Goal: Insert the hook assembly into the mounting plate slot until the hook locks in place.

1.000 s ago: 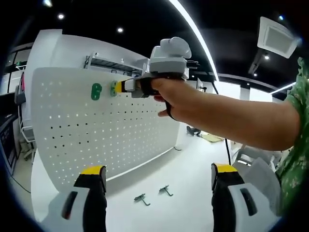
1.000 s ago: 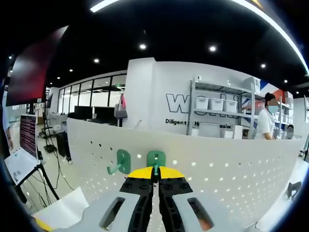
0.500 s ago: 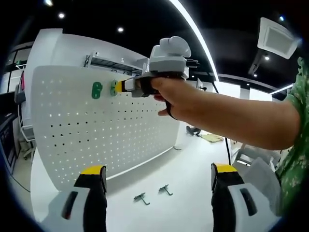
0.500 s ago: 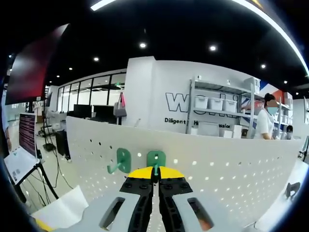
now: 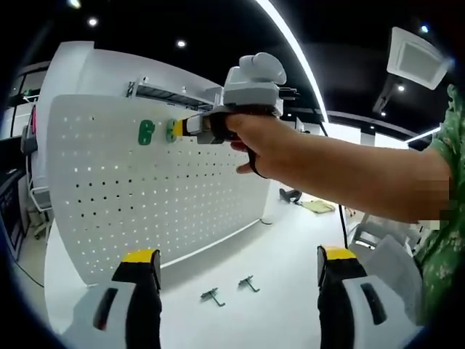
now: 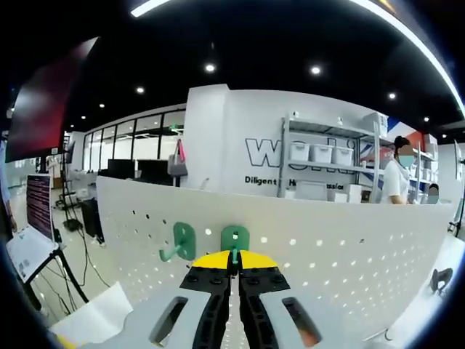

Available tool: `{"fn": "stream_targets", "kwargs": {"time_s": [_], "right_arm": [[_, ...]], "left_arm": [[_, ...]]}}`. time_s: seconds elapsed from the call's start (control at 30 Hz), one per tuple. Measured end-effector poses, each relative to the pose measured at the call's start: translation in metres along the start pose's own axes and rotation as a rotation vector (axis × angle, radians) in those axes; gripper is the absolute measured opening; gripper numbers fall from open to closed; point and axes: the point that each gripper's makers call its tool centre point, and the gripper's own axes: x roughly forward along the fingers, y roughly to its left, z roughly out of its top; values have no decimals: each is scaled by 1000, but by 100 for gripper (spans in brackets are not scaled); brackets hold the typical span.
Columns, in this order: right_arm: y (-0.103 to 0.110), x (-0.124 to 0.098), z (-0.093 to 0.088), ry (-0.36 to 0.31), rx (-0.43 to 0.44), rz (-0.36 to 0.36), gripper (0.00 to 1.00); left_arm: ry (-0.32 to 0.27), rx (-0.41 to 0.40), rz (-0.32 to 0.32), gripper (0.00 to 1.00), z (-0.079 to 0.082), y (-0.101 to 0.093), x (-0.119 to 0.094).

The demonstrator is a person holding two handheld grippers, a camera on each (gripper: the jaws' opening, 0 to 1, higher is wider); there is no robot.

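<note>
Right gripper (image 6: 234, 263) clamps a green hook (image 6: 235, 239) against the pegboard (image 6: 349, 254); left gripper (image 5: 236, 273) jaws apart, holding nothing.

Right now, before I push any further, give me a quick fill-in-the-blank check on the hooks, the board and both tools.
1. The right tool is shut on a ____ hook at the pegboard.
2. Beside it, a second green hook is already mounted on the ____.
3. The left tool has its jaws ____ and holds nothing.
4. Two loose metal hooks lie on the white ____ below the board.

Missing words: green; pegboard; open; table
</note>
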Motion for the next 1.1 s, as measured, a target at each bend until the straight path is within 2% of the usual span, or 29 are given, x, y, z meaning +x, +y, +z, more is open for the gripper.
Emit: {"fn": "stream_targets", "kwargs": {"time_s": [0.7,0.8,1.1], "right_arm": [[0,4,-5,6,-1,-8,1],[1,4,-4,7,-25,-11,1],[0,4,-1,2,-10,-5,2]], "left_arm": [[-5,-8,7,91,-3,3,-5],[-7,-10,10,91,-3,5,-6],[-3,-13,10,90,-5,5,-5]]}}
